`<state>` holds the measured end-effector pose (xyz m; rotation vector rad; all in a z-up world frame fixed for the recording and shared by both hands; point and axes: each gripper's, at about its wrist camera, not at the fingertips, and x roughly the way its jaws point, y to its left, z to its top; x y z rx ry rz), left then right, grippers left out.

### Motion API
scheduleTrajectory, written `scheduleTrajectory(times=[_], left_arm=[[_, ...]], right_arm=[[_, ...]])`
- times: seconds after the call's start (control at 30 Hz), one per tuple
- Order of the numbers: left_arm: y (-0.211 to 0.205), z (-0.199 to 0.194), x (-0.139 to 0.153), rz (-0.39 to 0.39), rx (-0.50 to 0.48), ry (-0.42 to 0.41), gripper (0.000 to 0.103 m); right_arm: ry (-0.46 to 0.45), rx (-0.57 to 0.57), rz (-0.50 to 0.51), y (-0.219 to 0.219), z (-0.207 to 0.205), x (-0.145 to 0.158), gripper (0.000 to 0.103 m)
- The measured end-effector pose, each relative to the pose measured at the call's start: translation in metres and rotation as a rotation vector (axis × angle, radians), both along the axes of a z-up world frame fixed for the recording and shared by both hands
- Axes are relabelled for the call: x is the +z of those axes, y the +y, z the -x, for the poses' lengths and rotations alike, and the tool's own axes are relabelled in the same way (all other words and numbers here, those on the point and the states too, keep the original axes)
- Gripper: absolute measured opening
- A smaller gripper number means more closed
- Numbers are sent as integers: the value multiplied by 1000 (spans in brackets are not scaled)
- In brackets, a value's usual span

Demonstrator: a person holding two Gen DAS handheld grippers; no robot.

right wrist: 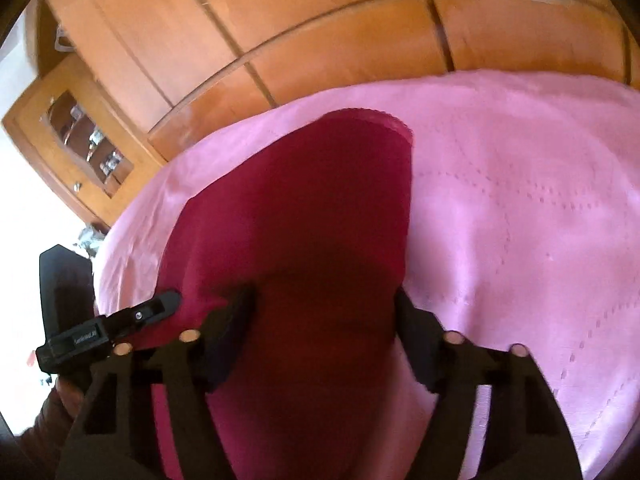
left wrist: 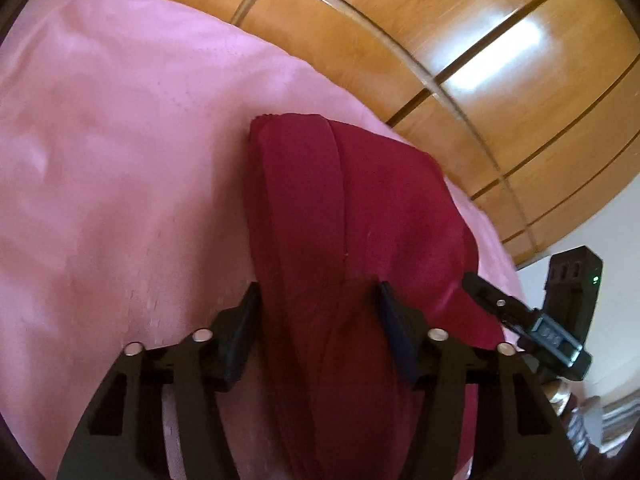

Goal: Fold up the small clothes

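Note:
A dark red garment (left wrist: 352,208) lies folded lengthwise on a pink bedsheet (left wrist: 120,140). My left gripper (left wrist: 318,298) stands over its near end with the jaws apart; red cloth fills the gap, the left pad sits at the cloth's edge and the right pad rests on top of it. In the right wrist view the same garment (right wrist: 320,208) runs away from my right gripper (right wrist: 324,304), whose jaws also stand apart with cloth between and under them. The two grippers are side by side: one of the other gripper's fingers (left wrist: 480,292) shows beside the cloth's right edge.
A wooden wardrobe (left wrist: 480,60) with panelled doors stands just beyond the bed. A small wooden cabinet (right wrist: 76,136) with glass doors stands at the left in the right wrist view. The pink sheet (right wrist: 520,200) spreads wide to the right of the garment.

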<state>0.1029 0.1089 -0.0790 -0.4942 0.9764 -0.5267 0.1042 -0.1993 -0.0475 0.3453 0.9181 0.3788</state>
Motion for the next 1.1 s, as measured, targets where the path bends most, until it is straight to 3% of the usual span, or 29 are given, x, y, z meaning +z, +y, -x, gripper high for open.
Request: scheduleTrajectory(times=[0.07, 0.13, 0.17, 0.2, 0.33, 0.43, 0.57, 0.73, 0.93, 1.0, 1.1], left_arm=[[2, 5, -2, 34, -10, -5, 45], [-1, 9, 2, 33, -18, -23, 39], [-3, 11, 4, 31, -22, -33, 36], [-5, 13, 6, 33, -25, -40, 34], [-5, 22, 15, 85, -38, -54, 30], [-7, 27, 30, 161, -61, -79, 29], [-28, 34, 51, 136, -114, -128, 29], [-69, 17, 71, 188, -166, -139, 29], [-160, -28, 111, 136, -245, -203, 29], [-193, -44, 111, 95, -264, -197, 29], [-238, -63, 92, -14, -291, -161, 30]], right_arm=[[27, -6, -35, -4, -2, -6, 69], [86, -14, -134, -15, -9, -18, 72], [107, -25, -180, -19, -9, -22, 71], [102, -32, -186, -21, -7, -21, 64], [31, -16, -99, -8, 5, 5, 39], [-25, -7, -103, -7, 13, 26, 34], [-111, -22, -98, -18, 22, 59, 31], [-215, -64, -53, -60, 30, 99, 29], [-270, -202, -28, -130, 12, 114, 29], [-242, -259, -28, -159, 1, 100, 30], [-116, -347, 18, -200, -22, 51, 38]])
